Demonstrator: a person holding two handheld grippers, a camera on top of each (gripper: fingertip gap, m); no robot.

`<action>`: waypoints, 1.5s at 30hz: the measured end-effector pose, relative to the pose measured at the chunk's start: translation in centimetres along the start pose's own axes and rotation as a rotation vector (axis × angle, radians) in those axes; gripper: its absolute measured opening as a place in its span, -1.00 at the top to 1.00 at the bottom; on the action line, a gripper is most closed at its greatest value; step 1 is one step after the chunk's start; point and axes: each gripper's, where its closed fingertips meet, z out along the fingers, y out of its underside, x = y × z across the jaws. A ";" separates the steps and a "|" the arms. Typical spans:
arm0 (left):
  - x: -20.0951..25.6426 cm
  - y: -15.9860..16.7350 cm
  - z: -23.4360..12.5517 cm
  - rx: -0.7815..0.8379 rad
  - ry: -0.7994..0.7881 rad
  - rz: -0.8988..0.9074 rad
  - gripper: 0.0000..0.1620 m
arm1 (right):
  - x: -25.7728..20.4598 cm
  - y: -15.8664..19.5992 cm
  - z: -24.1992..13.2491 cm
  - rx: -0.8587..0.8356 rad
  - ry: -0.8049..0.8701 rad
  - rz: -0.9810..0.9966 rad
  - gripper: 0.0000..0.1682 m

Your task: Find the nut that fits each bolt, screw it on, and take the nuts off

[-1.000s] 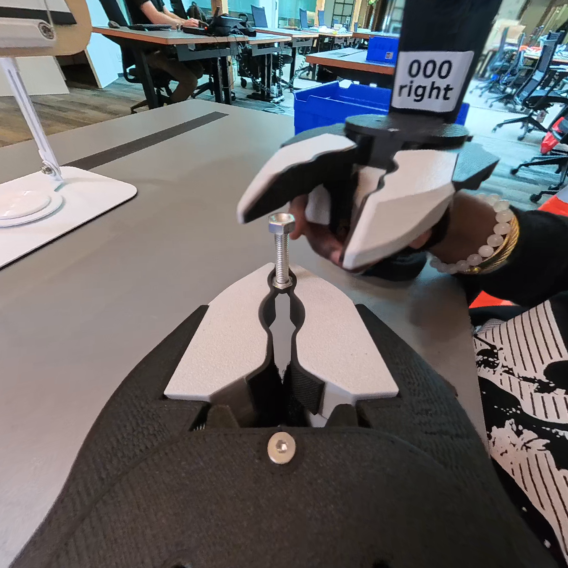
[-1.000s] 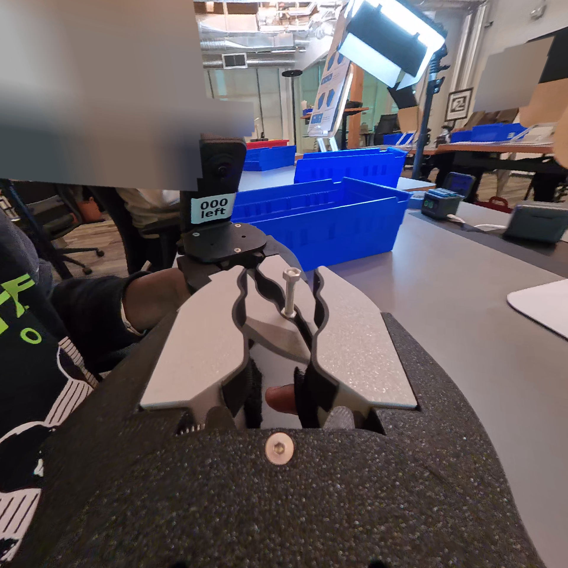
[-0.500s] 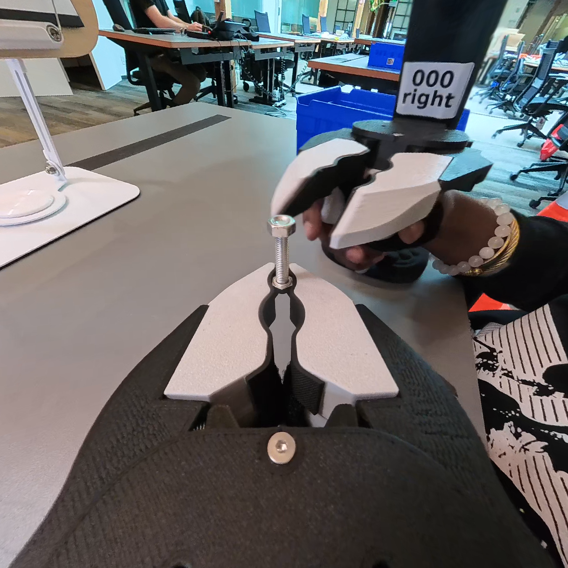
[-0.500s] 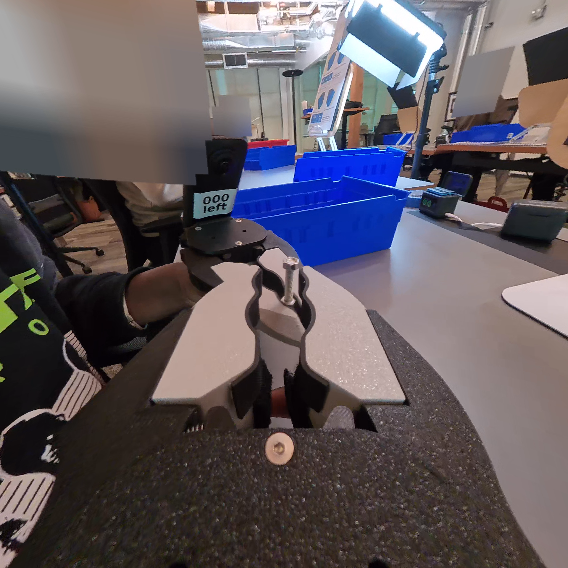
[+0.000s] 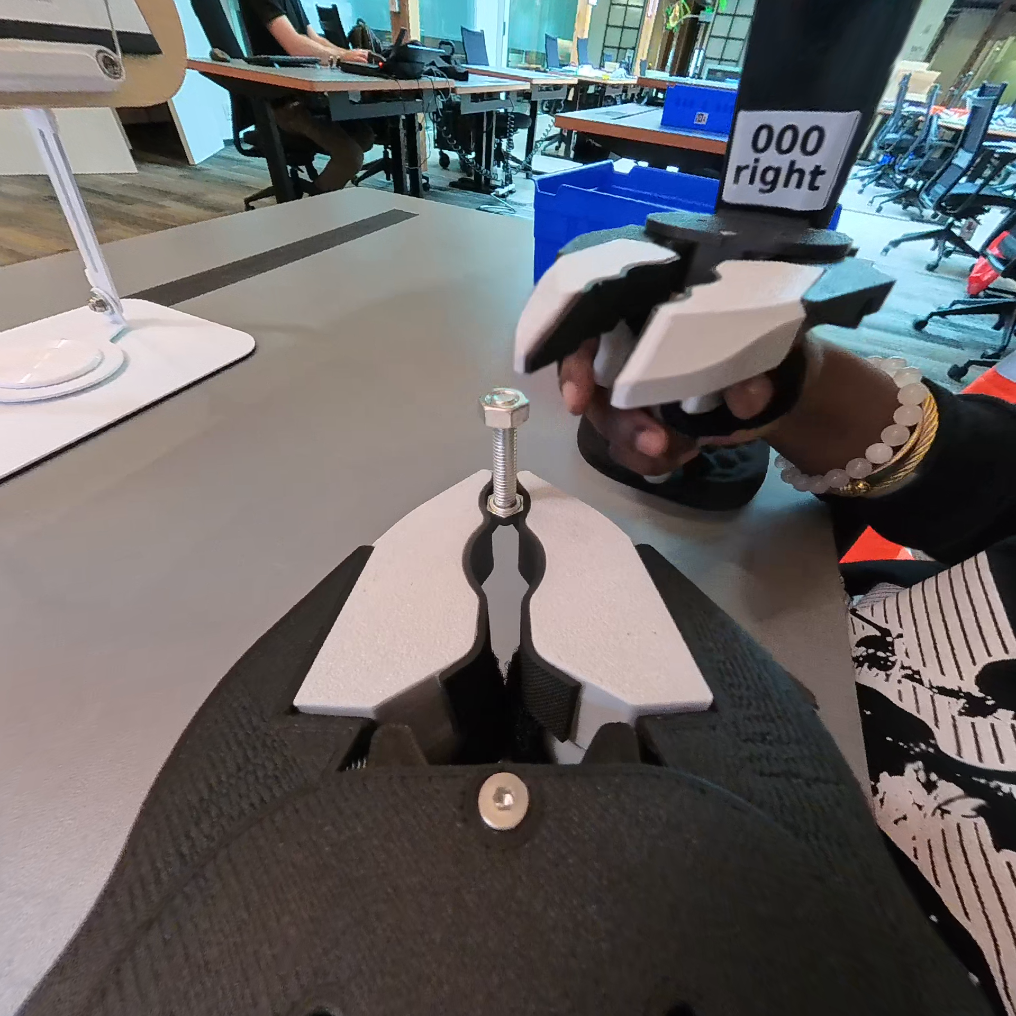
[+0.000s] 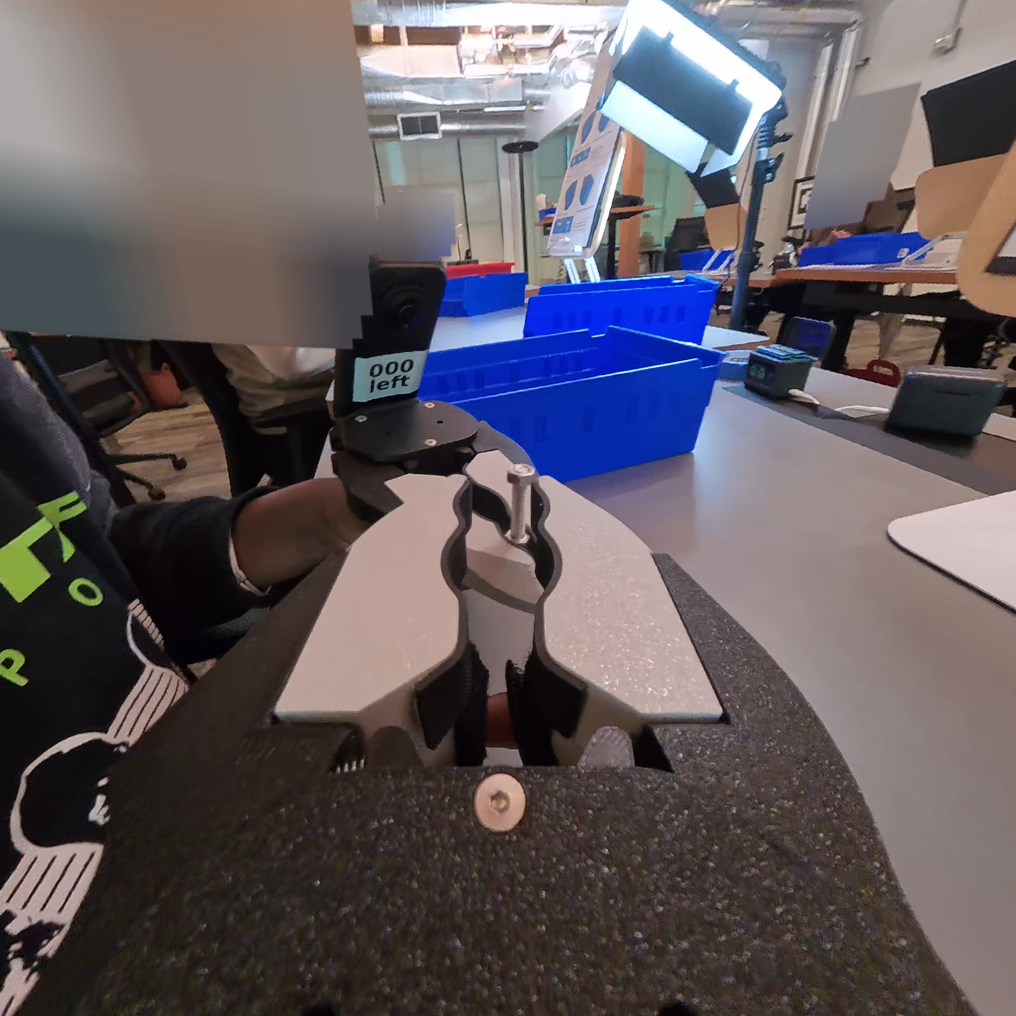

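Note:
My left gripper (image 5: 504, 484) is shut on a silver bolt (image 5: 504, 456) and holds it upright above the grey table (image 5: 247, 467). A hex nut (image 5: 503, 408) sits at the bolt's top end, and a second, thin nut (image 5: 504, 504) sits at my fingertips. My right gripper (image 5: 572, 379) hovers up and to the right of the top nut, not touching it. In the right wrist view its fingers stand a narrow gap apart and hold nothing (image 6: 501, 481). The bolt (image 6: 519, 508) and the left gripper (image 6: 407, 440) show beyond them.
A blue bin (image 6: 577, 407) stands on the table behind the bolt and also shows in the left wrist view (image 5: 605, 203). A white stand base (image 5: 110, 357) lies at the left. Small grey devices (image 6: 945, 398) sit at the far right. A person's sleeve (image 5: 934, 495) is close by. The grippers' ends are close to 5 cm from one another.
The right gripper has moved right and up, away from the bolt's top nut, and its fingers have narrowed. The left gripper and bolt have stayed still.

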 end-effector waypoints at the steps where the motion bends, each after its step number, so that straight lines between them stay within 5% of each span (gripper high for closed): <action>1: 0.1 0.0 0.0 -0.003 0.004 0.006 0.96 | 0.2 0.0 0.1 0.003 0.006 0.006 0.74; 7: 0.5 0.4 0.3 -0.031 0.020 0.035 0.96 | -0.8 1.0 2.7 -0.049 -0.056 -0.010 0.47; 15: 0.3 0.1 0.1 -0.007 0.014 0.012 0.96 | -0.1 0.5 0.1 -0.019 -0.009 -0.009 0.82; 23: 0.6 0.4 0.3 -0.031 0.031 0.029 0.95 | -1.0 1.5 2.8 -0.074 -0.063 -0.029 0.43; 31: 0.2 0.1 0.0 -0.005 0.019 0.002 0.96 | -0.3 0.7 0.3 -0.019 -0.032 -0.004 0.80; 40: 0.5 0.4 0.2 -0.029 0.029 0.017 0.95 | -0.7 1.7 2.7 -0.073 -0.054 -0.030 0.45; 45: 0.4 0.3 0.2 -0.024 0.026 0.012 0.96 | -0.6 1.2 1.8 -0.051 -0.038 -0.032 0.59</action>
